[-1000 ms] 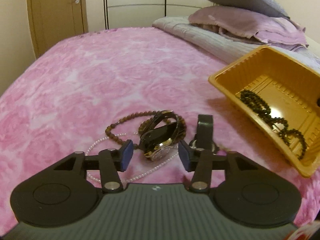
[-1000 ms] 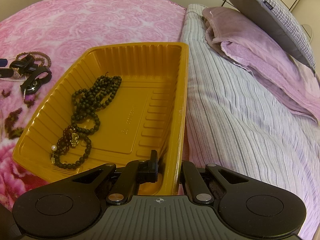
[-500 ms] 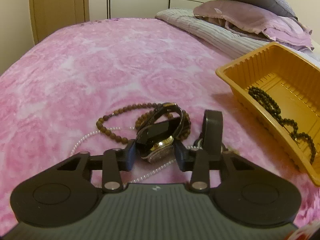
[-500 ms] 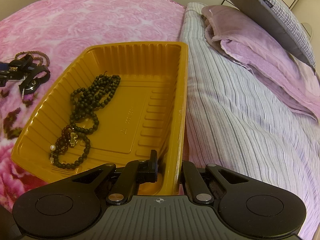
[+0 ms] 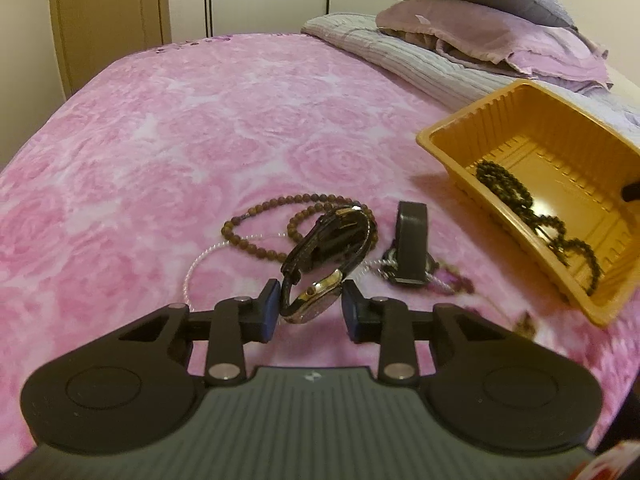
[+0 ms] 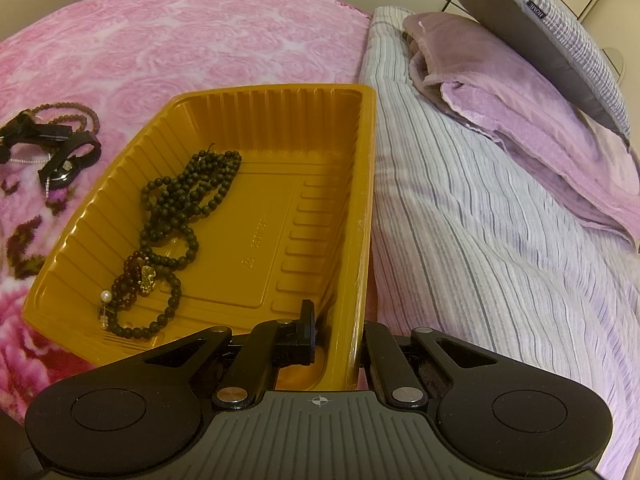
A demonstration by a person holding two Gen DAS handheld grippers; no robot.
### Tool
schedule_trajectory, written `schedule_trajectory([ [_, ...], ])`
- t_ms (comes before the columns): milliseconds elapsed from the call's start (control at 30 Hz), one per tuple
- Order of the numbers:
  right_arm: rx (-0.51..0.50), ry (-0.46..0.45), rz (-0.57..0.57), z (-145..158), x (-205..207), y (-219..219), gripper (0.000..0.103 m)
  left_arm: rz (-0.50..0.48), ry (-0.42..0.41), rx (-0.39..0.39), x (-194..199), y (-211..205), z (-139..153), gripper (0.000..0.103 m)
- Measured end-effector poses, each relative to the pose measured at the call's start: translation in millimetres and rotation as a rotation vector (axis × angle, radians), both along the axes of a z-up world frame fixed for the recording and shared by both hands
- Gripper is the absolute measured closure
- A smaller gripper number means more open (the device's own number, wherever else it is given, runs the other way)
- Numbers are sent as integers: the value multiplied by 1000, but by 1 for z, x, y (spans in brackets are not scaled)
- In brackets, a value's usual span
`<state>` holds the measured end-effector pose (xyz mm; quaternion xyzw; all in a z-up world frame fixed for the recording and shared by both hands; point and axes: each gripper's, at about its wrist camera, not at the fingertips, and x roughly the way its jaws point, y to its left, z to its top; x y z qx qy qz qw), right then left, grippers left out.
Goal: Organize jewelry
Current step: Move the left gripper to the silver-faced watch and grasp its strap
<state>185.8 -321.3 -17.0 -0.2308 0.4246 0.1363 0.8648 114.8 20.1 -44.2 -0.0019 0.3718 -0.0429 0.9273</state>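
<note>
My left gripper (image 5: pixel 309 307) is shut on a gold-faced watch with a black strap (image 5: pixel 320 256) and holds it just above the pink bedspread. Brown bead strands (image 5: pixel 260 224), a thin pearl chain (image 5: pixel 200 260) and a second black watch (image 5: pixel 412 248) lie beside it. My right gripper (image 6: pixel 338 340) is shut on the near wall of a yellow plastic tray (image 6: pixel 360 184), which sits tilted on the bed. Dark bead strands (image 6: pixel 184 196) lie inside the tray. The tray also shows at the right of the left wrist view (image 5: pixel 452 152).
A striped grey bedcover (image 6: pixel 480 220) lies right of the tray, with a folded purple blanket (image 6: pixel 520 120) and a grey pillow (image 6: pixel 560 28) on it. A door (image 5: pixel 108 20) and wardrobe panels stand beyond the bed's far edge.
My left gripper closed on the gold-faced watch and lifted it slightly off the bead pile. The right gripper keeps its hold on the tray wall.
</note>
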Motion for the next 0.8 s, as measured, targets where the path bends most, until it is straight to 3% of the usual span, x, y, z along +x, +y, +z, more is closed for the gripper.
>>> schedule_trajectory([
  [233, 0, 0, -1, 0, 0, 0, 98, -78, 91, -36, -17, -6, -9, 73],
  [367, 0, 0, -1, 0, 0, 0, 98, -21, 60, -30, -22, -10, -14, 62],
  [600, 1, 1, -2, 1, 0, 1, 98, 82, -13, -7, -32, -19, -12, 61],
  [800, 1, 1, -2, 1, 0, 1, 98, 158, -36, -68, -34, -27, -19, 63],
])
